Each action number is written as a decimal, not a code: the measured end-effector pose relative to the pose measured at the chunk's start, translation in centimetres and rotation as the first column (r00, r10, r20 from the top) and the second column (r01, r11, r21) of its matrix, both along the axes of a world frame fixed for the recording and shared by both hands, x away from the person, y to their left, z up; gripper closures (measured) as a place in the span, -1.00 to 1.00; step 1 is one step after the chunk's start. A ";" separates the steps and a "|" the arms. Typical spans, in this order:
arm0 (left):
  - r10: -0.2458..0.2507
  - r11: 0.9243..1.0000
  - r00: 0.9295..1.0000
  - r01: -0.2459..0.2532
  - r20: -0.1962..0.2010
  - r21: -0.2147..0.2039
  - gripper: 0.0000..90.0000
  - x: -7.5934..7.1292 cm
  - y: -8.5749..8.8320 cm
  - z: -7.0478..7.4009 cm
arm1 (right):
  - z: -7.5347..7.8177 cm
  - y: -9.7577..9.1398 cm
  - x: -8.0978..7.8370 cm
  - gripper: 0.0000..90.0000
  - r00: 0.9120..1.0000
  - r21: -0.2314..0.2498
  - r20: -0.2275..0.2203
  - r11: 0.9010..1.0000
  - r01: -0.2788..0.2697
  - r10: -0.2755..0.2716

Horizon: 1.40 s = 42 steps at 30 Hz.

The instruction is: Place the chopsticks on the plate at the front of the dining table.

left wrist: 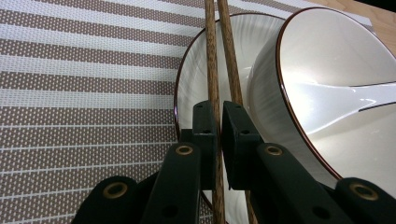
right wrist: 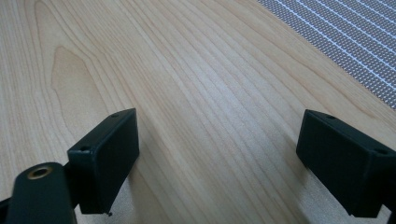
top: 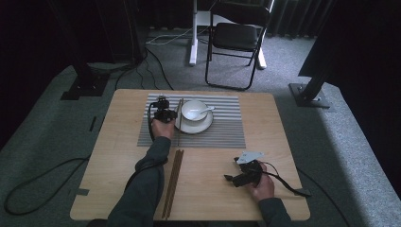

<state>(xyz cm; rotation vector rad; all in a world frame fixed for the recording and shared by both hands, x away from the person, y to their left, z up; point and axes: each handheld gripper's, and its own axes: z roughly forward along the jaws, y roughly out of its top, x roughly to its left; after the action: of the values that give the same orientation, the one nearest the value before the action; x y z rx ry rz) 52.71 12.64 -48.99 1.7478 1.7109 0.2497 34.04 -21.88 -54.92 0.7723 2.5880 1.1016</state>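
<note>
My left gripper [top: 172, 115] [left wrist: 218, 109] is shut on a brown chopstick [left wrist: 211, 56], pinched between its pads. A second stick runs close beside it under the right-hand jaw. The pair [top: 179, 120] lies along the left rim of a white plate [top: 194, 127] [left wrist: 196, 79]. On the plate stands a white bowl [top: 195, 112] [left wrist: 327, 60] with a white spoon [top: 206, 109] [left wrist: 373, 95] in it. All rest on a striped placemat [top: 222, 132] [left wrist: 84, 70]. My right gripper [top: 231, 170] [right wrist: 219, 121] rests open on the bare wooden table [right wrist: 187, 70], nothing between its jaws.
Another pair of brown chopsticks [top: 172, 182] lies on the table near the front edge, between my two forearms. A corner of the placemat [right wrist: 345, 32] lies ahead of the right gripper. A folding chair [top: 236, 38] and stand bases sit on the floor beyond the table.
</note>
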 end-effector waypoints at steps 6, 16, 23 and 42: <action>0.001 1.000 1.000 -0.001 -0.006 -0.020 0.88 0.1 0.1 -0.1 | 0.0 0.0 0.0 -0.72 1.000 0.000 0.000 1.000 0.001 -0.001; 0.004 0.999 1.000 -0.004 -0.011 -0.039 0.88 0.3 -0.1 -0.2 | 0.0 0.0 0.0 -0.72 1.000 0.000 0.000 1.000 0.001 -0.001; 0.008 0.999 1.000 -0.009 -0.017 -0.047 0.88 0.5 -0.2 -0.3 | 0.0 0.0 0.0 -0.72 1.000 0.000 0.000 1.000 0.001 -0.001; 0.004 0.996 1.000 -0.006 -0.024 -0.087 0.88 0.6 -0.7 -0.6 | 0.0 0.0 0.0 -0.72 1.000 0.000 0.000 1.000 0.001 -0.001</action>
<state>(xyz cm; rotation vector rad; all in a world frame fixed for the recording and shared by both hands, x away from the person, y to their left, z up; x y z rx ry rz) 53.31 11.98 -49.54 1.6904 1.7174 0.1545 34.03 -21.87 -54.92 0.7736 2.5872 1.1017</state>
